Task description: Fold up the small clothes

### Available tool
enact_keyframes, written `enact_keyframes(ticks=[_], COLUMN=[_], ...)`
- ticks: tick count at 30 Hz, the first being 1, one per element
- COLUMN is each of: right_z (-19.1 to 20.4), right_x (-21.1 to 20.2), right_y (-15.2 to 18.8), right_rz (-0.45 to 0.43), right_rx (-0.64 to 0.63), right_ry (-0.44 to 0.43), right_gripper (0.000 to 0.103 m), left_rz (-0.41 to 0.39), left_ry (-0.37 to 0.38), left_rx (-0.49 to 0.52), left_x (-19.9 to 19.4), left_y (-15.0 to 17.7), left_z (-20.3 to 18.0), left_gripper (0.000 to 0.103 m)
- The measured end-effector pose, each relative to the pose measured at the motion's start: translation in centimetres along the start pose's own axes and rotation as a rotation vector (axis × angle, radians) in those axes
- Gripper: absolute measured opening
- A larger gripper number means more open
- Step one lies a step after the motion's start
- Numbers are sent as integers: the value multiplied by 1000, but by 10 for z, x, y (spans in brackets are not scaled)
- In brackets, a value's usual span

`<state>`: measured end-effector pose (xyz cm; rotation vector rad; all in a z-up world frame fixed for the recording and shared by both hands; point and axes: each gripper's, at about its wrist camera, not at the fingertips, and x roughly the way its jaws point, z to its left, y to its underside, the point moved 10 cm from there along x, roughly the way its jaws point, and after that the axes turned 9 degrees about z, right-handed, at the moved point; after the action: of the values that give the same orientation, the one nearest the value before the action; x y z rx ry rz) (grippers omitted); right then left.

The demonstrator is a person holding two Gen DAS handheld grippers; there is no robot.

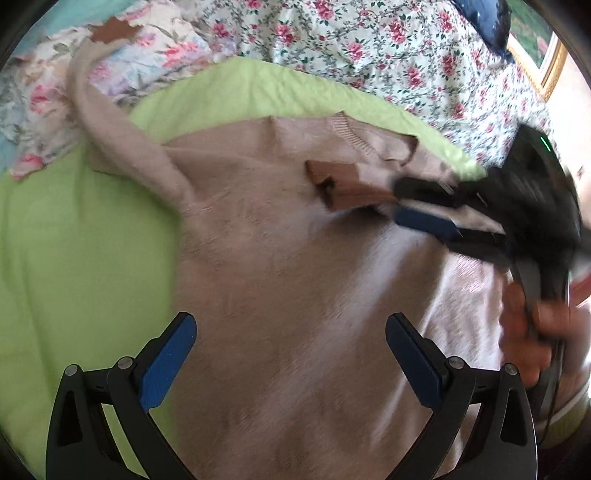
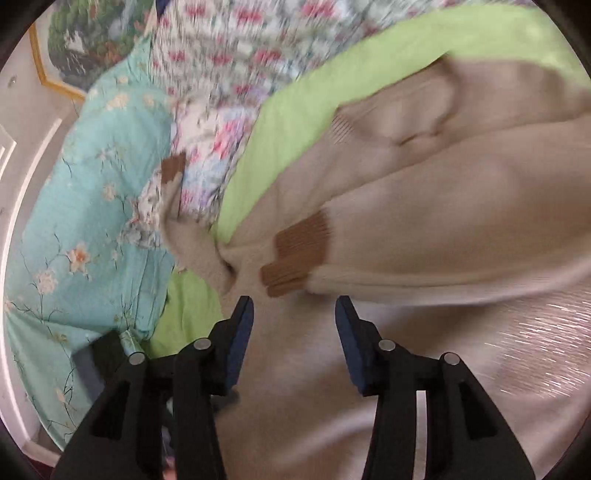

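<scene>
We see a beige knit sweater (image 1: 280,236) spread flat on a lime-green sheet (image 1: 74,258), filling the space under and ahead of both claws. One sleeve is folded across the chest, and its brown ribbed cuff (image 2: 299,251) lies just ahead of the right claw (image 2: 294,314), slightly to its left. The right claw's blue-padded fingers (image 2: 240,332) stand apart with nothing between them, hovering just short of the cuff; we cannot tell whether they touch the knit below. From the left wrist view, the same cuff (image 1: 340,184) sits just off the tips of the right claw (image 1: 413,203), which reaches in from the right, blurred.

The left claw (image 1: 291,354) is spread wide over the sweater's lower body, gripping nothing. The other sleeve (image 1: 110,110) trails away ahead and to the left of it, off the sheet onto a floral quilt (image 1: 369,55). Its brown cuff (image 1: 114,33) rests far ahead on the flowered cloth. Left of the right claw lies turquoise floral bedding (image 2: 81,184).
</scene>
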<state>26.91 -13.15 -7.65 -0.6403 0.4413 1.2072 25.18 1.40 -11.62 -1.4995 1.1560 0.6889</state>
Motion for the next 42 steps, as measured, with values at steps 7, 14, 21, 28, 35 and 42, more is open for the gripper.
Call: enact_keyframes(ticks=[7,14,21,28,35,42], right_z=[-62,-125,-172,-198,-199,-205], right_x=[-105,-173,-193,-139,-118,-128], right_y=[7,22,10,-42,-58,-61], right_rz=[-197,-311,-330,-178,-141,-144], right_rx=[92,221,265,190,143,65], right_ry=[128,216,328,400,383,572], right_gripper=[48,48,53,62,11,11], left_rz=[80,74,-93,-13,-2,-28], left_ry=[203,290,189,215,201,190], left_rx=[-61,-99,-1,-50,-55,30], left_x=[55,88,28,54,57,56], left_y=[-59,-103,-103,-92,-83,-89], left_z=[-34,-53,-32,-10,-5,-28], left_gripper=[102,23,7,7,7,7])
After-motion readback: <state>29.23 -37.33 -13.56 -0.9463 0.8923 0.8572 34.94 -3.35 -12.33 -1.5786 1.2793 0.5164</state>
